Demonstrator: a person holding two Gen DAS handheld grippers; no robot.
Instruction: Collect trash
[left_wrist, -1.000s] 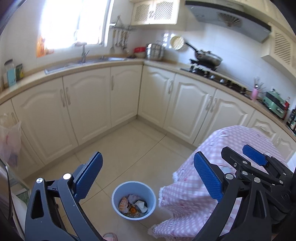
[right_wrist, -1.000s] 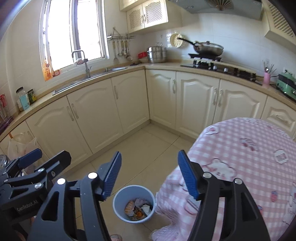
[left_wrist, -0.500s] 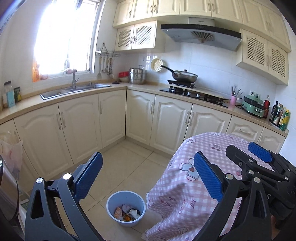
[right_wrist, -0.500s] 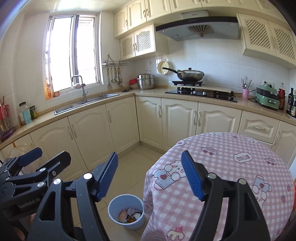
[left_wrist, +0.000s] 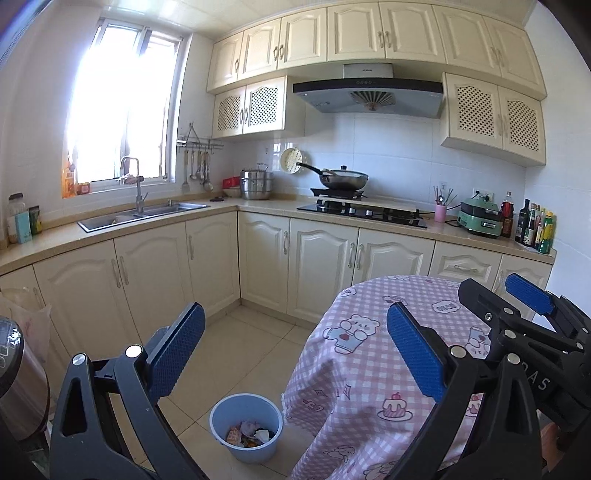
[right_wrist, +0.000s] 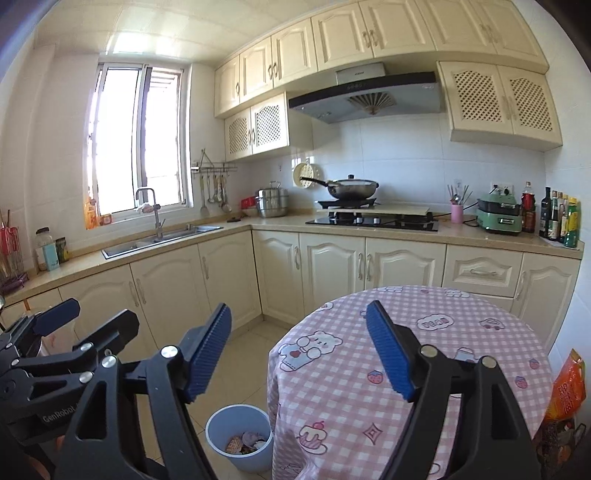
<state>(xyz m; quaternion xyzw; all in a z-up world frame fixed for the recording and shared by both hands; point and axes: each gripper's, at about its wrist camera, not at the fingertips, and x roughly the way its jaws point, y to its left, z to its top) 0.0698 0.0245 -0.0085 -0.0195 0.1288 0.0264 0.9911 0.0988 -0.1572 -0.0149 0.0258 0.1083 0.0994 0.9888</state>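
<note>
A light blue trash bin (left_wrist: 246, 430) stands on the tiled floor beside the round table; it also shows in the right wrist view (right_wrist: 240, 439). It holds crumpled trash (left_wrist: 252, 436). My left gripper (left_wrist: 295, 347) is open and empty, held well above the bin. My right gripper (right_wrist: 299, 350) is open and empty, above the table's near left edge. The right gripper's fingers (left_wrist: 528, 295) show at the right of the left wrist view. The left gripper (right_wrist: 55, 325) shows at the left of the right wrist view.
A round table with a pink checked cloth (right_wrist: 461, 339) fills the lower right. An orange snack bag (right_wrist: 567, 387) sits at its right edge. Cream cabinets (left_wrist: 155, 280) with sink (left_wrist: 140, 214) and hob (left_wrist: 364, 214) wrap the room. A steel appliance (left_wrist: 18, 380) stands at left.
Both grippers have tilted up and risen, so the view swung from the floor to the whole kitchen. The bin now sits lower in both views. Both stayed open.
</note>
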